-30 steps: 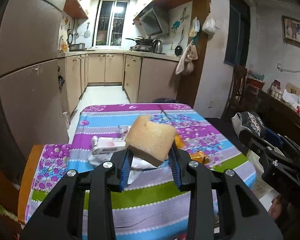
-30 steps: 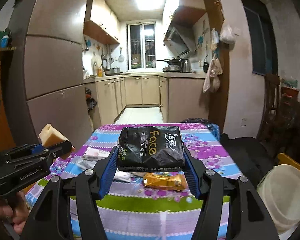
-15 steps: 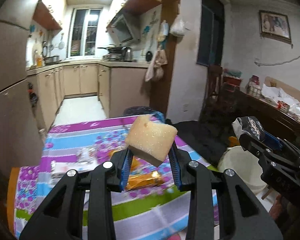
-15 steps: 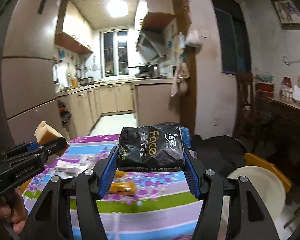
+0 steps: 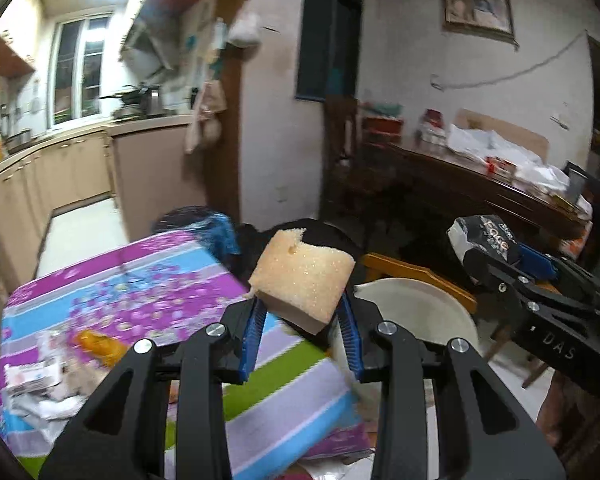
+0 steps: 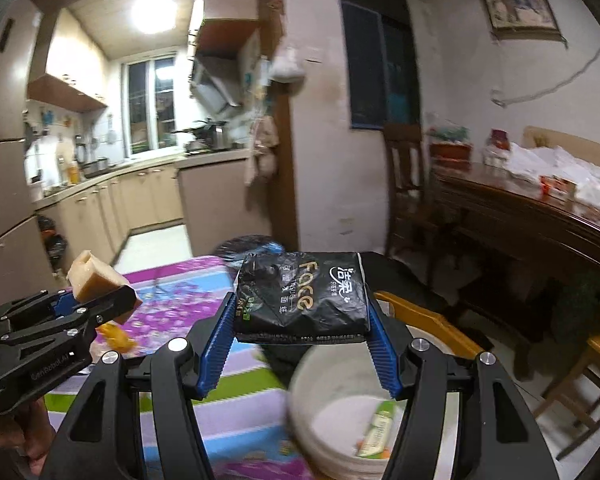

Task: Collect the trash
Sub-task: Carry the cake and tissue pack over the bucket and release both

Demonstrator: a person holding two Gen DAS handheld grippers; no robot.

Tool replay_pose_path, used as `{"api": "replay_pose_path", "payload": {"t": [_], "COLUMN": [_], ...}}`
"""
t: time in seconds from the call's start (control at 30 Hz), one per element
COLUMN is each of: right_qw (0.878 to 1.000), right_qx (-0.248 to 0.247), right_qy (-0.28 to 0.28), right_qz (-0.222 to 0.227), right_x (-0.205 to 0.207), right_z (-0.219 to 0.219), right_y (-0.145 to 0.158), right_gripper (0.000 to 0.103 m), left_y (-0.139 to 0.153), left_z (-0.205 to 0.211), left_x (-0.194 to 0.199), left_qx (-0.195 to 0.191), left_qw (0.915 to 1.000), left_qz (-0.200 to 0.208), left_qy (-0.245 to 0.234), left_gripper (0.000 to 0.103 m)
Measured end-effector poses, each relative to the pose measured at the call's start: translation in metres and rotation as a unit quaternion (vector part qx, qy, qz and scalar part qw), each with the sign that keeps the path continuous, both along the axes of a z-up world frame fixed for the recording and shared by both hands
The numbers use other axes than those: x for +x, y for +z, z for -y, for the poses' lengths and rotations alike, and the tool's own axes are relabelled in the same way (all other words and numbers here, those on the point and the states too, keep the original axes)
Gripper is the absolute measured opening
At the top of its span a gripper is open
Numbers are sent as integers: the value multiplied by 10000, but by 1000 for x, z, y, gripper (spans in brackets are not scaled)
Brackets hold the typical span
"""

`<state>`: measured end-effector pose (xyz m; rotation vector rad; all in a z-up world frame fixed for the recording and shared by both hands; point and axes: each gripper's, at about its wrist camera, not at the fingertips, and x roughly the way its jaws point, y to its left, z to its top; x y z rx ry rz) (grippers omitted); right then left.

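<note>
Blur everywhere, honestly: the table [image 5: 204, 280] with its striped floral cloth is smeared, and the leftover trash on it is hard to read, just an orange wrapper [image 5: 100, 346] and some pale crumpled paper [image 5: 32, 376] near the left edge. White bucket [image 6: 340, 412] sits on the floor off the table's right side, rim partly cut off by the right gripper [image 6: 304, 344]; inside it there's a green-and-white wrapper [image 6: 376, 428], label unreadable. Left gripper [image 5: 300, 320] has its blue ribbed fingers [image 5: 252, 340] closed on a yellow sponge [image 5: 304, 276], a porous, squarish block with a bite-shaped notch on its top edge, held tilted near the table's corner, beside the bucket. The right one pinches a crinkly black plastic tissue pack [image 6: 304, 296] with gold "Face" print, upside down in that view, held flat above the bucket's near rim. Both tools point forward, roughly level, side by side.
</note>
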<state>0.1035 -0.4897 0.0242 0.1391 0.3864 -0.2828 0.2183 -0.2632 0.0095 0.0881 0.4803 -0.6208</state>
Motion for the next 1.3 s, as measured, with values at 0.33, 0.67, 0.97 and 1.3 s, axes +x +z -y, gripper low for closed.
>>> {"api": "replay_pose_path", "payload": {"t": [0.33,0.67,0.97,1.3], "right_qw": [9954,9781,9678,9662], "right_qx": [416,1068,1280,1315], "right_qy": [-423,-356,-280,-233], "right_qz": [-754,-1751,-2149,-2207], "right_x": [12,60,78,81], "right_z": [95,157,173,172], "right_y": [-28,-77,-115,-126], "right_gripper": [62,62,62,63], "left_y": [-21,-59,-93,-104], "left_z": [85,139,163,167], "left_x": [16,53,68,74], "left_qx": [249,724,1050,1185], "left_qw": [9958,9810,9667,9643], "left_qz": [-582,-1533,-2071,-2168], "left_qy": [-665,-944,-1080,-955], "left_gripper": [33,33,33,38]}}
